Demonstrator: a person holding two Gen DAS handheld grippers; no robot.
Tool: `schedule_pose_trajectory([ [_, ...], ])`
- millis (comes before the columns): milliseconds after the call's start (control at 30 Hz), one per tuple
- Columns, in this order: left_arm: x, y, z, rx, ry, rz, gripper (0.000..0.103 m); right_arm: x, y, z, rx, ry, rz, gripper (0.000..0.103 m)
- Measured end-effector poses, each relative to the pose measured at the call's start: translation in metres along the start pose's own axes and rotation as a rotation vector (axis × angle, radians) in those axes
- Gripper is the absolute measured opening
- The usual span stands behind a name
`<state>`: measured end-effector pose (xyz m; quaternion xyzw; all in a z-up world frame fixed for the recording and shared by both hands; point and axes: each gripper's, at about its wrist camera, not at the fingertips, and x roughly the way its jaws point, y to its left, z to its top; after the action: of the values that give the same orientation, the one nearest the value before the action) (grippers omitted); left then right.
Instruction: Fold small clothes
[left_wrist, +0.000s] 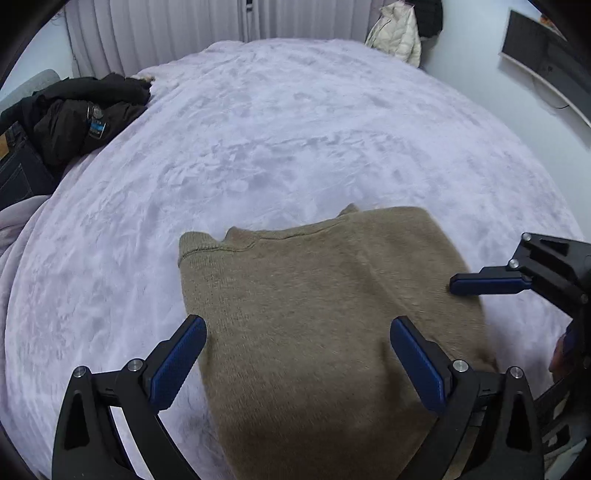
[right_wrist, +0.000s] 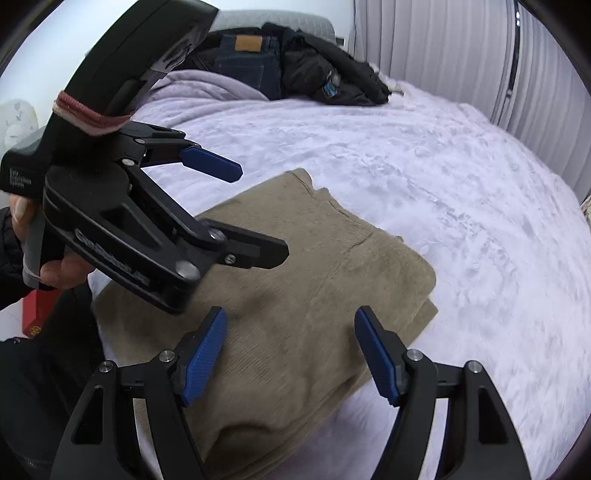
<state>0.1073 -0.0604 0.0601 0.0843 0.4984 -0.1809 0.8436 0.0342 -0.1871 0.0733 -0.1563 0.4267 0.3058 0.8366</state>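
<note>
Hovering just above the folded tan sweater (left_wrist: 325, 295) on the lavender bed (left_wrist: 258, 140), left tongs (left_wrist: 297, 354) and right tongs (right_wrist: 291, 354) both gape wide, gripping nothing.

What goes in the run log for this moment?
stage: mid-fold | item: tan knitted sweater, folded, on lilac fleece blanket | left gripper: open, empty | right gripper: open, empty

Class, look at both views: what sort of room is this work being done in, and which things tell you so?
Most likely a bedroom: a wide bed under a lilac plush blanket, long curtains behind it, and a heap of dark clothes near the head.
</note>
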Motion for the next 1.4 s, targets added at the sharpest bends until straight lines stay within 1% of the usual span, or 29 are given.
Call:
schedule_pose_trajectory([
  [33,0.015,0.002,0.002,-0.005,0.036,0.016,0.100,0.011,-0.006,0.005,-0.003,0.029,-0.005,0.075],
  [67,0.027,0.003,0.001,-0.006,0.059,0.048,0.100,0.022,-0.011,0.009,-0.007,0.051,-0.024,0.075],
  [100,0.035,0.005,0.001,-0.009,0.068,0.064,0.100,0.034,-0.016,0.012,-0.010,0.072,-0.048,0.075],
  [133,0.038,0.008,0.001,-0.024,0.071,0.054,0.100,0.044,-0.022,0.013,-0.001,0.085,-0.049,0.076],
  [200,0.038,0.015,0.002,-0.055,0.083,0.034,0.100,0.054,-0.034,0.015,0.060,0.091,-0.027,0.079],
  [233,0.035,0.015,0.002,-0.054,0.078,0.039,0.100,0.054,-0.037,0.016,0.084,0.088,-0.019,0.079],
  [300,0.024,0.016,-0.003,-0.044,0.062,0.065,0.100,0.044,-0.031,0.017,0.091,0.079,-0.041,0.079],
  [367,0.011,0.018,-0.010,-0.043,0.052,0.088,0.100,0.026,-0.015,0.014,0.059,0.052,-0.074,0.080],
  [433,-0.004,0.021,-0.020,-0.070,0.034,0.091,0.100,-0.001,0.008,0.001,0.018,0.004,-0.117,0.080],
  [467,-0.009,0.024,-0.026,-0.092,0.037,0.089,0.100,-0.011,0.017,-0.004,0.015,-0.003,-0.149,0.081],
  [500,-0.014,0.026,-0.031,-0.117,0.040,0.088,0.100,-0.019,0.024,-0.008,0.029,-0.008,-0.168,0.081],
  [533,-0.018,0.027,-0.036,-0.137,0.041,0.094,0.100,-0.023,0.028,-0.009,0.053,-0.011,-0.168,0.081],
  [633,-0.027,0.021,-0.053,-0.171,0.053,0.140,0.100,-0.034,0.041,-0.020,0.143,-0.001,-0.179,0.081],
  [700,-0.033,0.013,-0.061,-0.171,0.043,0.149,0.100,-0.034,0.044,-0.020,0.211,0.014,-0.195,0.081],
  [800,-0.039,-0.001,-0.070,-0.152,0.036,0.179,0.100,-0.035,0.051,-0.026,0.293,0.018,-0.188,0.081],
  [867,-0.042,-0.008,-0.072,-0.146,0.029,0.187,0.100,-0.033,0.054,-0.029,0.320,0.041,-0.215,0.081],
  [900,-0.044,-0.010,-0.072,-0.146,0.025,0.183,0.100,-0.033,0.054,-0.029,0.327,0.048,-0.221,0.081],
  [1000,-0.047,-0.015,-0.074,-0.155,0.024,0.205,0.100,-0.039,0.054,-0.040,0.331,0.061,-0.232,0.081],
  [1100,-0.048,-0.015,-0.074,-0.169,0.026,0.161,0.100,-0.038,0.053,-0.042,0.329,0.073,-0.245,0.081],
  [1133,-0.047,-0.016,-0.075,-0.180,0.029,0.156,0.100,-0.038,0.053,-0.042,0.332,0.077,-0.245,0.081],
  [1267,-0.047,-0.017,-0.078,-0.201,0.042,0.195,0.100,-0.033,0.051,-0.043,0.339,0.095,-0.260,0.081],
  [1400,-0.046,-0.017,-0.078,-0.211,0.055,0.172,0.100,-0.029,0.051,-0.044,0.340,0.107,-0.261,0.081],
])
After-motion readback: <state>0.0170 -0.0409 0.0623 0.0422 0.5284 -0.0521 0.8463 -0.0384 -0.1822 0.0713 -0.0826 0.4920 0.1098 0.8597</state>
